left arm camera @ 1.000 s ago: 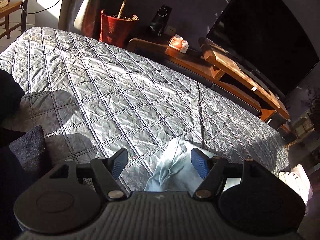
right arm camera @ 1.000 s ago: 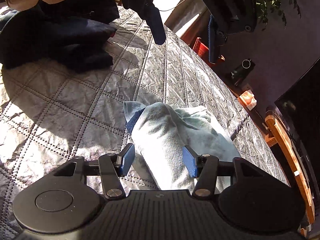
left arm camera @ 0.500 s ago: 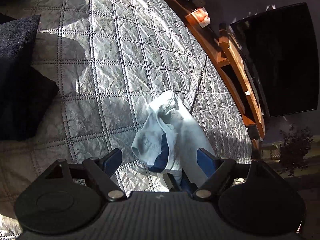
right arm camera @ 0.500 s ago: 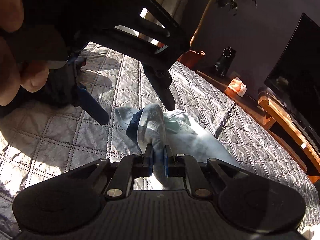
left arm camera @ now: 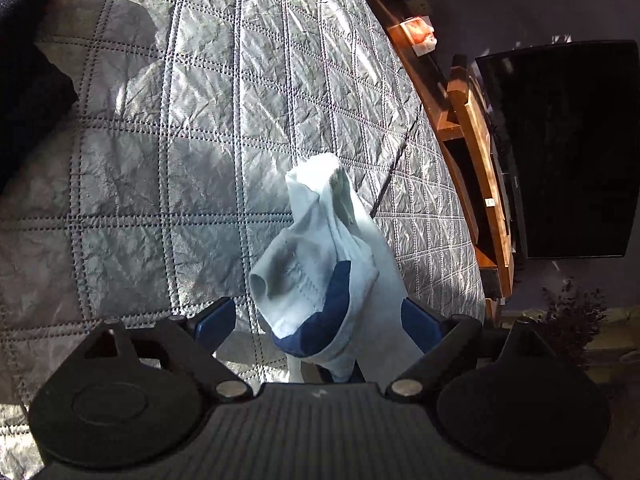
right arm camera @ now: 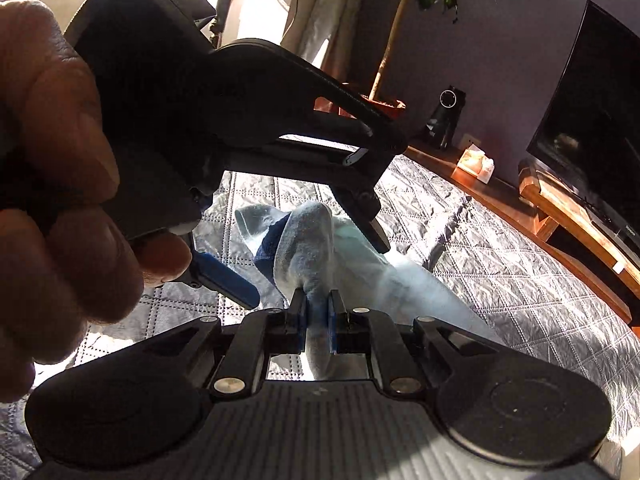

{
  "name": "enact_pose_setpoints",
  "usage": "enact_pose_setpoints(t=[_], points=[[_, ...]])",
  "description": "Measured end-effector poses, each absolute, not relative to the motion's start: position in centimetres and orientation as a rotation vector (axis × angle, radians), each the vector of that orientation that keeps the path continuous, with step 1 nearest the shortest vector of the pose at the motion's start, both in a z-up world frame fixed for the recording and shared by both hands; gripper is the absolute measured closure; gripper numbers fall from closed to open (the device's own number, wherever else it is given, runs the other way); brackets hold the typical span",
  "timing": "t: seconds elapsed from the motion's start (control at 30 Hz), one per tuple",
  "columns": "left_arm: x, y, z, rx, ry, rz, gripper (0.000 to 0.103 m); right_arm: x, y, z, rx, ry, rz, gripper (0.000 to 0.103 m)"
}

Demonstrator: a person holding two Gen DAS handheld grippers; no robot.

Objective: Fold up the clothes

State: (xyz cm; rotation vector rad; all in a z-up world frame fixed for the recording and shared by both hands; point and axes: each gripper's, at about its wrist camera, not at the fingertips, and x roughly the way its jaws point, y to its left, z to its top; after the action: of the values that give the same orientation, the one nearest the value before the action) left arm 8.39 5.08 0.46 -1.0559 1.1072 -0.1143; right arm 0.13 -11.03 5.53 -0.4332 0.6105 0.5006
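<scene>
the right tongs (right arm camera: 318,322) hold the sock (right arm camera: 308,240) tight, so bring the wide left tongs (left arm camera: 320,322) around its loose end above the bed (left arm camera: 180,160) and pinch gently.

left wrist view: close above the quilted bed (left arm camera: 192,128), angled down along its own fingers toward the tv stand (left arm camera: 480,160); right wrist view: lower, nearer level, facing the tv (right arm camera: 592,120); shared: pale sock (left arm camera: 320,256), bed, stand
</scene>
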Motion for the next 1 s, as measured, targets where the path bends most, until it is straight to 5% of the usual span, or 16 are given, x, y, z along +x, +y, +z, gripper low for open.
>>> enact_pose_setpoints(t=[0.13,0.3,0.63,1.0], points=[[8.9,4.4,0.2,-1.054,1.118,-0.159,0.046,-0.2,-11.7,5.3,-0.401,0.612,0.515,0.090],[9.5,3.9,0.8,-0.972,1.112,-0.185,0.078,-0.8,-14.0,5.6,-0.290,0.606,0.516,0.071],[9.0,3.9,2.1,-0.846,1.080,-0.167,0.086,2.1,-24.0,5.4,-0.225,0.687,0.192,0.083],[8.7,5.0,4.6,-0.761,0.987,-0.145,0.089,1.8,-21.1,1.8,-0.300,0.772,0.248,0.092]])
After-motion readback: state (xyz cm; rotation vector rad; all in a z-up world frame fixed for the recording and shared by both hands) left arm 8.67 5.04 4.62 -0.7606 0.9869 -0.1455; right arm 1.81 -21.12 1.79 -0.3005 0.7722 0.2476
